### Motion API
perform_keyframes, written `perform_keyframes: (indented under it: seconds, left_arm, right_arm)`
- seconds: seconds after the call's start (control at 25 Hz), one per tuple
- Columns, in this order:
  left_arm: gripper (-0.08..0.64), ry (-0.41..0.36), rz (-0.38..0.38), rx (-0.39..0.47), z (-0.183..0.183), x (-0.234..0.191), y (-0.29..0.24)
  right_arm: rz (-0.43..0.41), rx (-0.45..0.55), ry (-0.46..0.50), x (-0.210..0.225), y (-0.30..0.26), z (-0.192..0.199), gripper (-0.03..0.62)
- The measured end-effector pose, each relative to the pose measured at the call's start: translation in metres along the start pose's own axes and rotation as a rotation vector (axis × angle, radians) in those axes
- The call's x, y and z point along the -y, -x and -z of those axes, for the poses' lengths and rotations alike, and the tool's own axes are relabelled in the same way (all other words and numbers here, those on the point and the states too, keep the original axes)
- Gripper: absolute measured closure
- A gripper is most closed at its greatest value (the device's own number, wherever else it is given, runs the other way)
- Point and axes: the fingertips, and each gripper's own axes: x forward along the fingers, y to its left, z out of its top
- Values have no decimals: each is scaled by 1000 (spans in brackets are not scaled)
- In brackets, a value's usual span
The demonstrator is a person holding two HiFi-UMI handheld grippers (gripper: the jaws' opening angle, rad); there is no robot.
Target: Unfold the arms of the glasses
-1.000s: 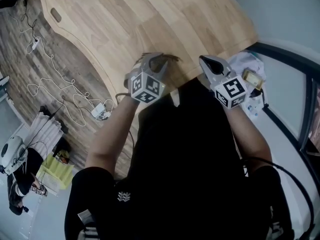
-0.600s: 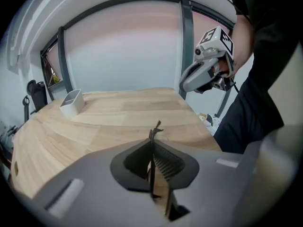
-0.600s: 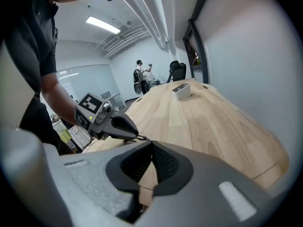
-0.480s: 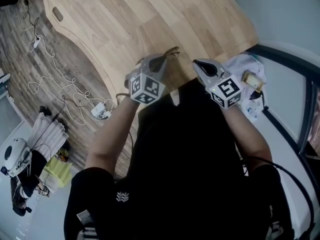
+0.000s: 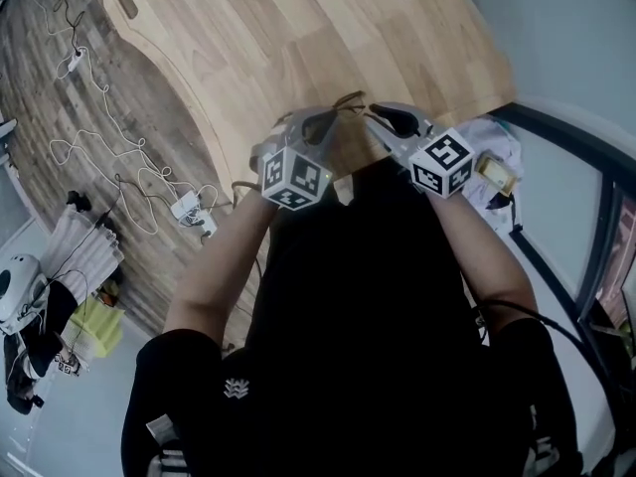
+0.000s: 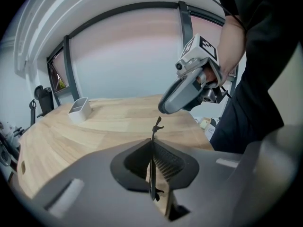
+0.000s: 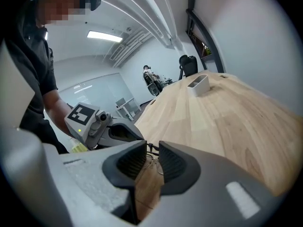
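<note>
The glasses [image 6: 152, 167] are a thin dark wire frame. My left gripper [image 6: 152, 148] is shut on them, and one end sticks up past the jaws. In the head view the glasses [image 5: 346, 100] hang just over the near edge of the wooden table [image 5: 298, 38], held by the left gripper [image 5: 323, 119]. My right gripper [image 5: 378, 117] is close on their right, pointing at them. In the right gripper view its jaws [image 7: 152, 151] are opening; the wire frame [image 7: 152, 161] shows in the gap between the pads, untouched. The left gripper [image 7: 111, 130] is right behind it.
A small white container [image 6: 79, 109] stands far back on the table, also seen in the right gripper view as the container [image 7: 198, 84]. Cables [image 5: 109, 157] lie on the floor at the left. Crumpled white items [image 5: 492, 162] sit to the right of the table's corner.
My right gripper has swung left toward the left gripper and the glasses, and its jaws have parted. The left gripper has stayed in almost the same place with the glasses.
</note>
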Motion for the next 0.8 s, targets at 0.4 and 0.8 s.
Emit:
perform_keyframes:
  seconds: [0.4,0.8]
  left_arm:
    - [540,23,3,52,0,-2,14]
    - [538,57,-49,67,6,1,34]
  right_arm:
    - [-33,-36,70,-10,-14,-5,562]
    - [-105,-81,174,-41,-16,-15,574]
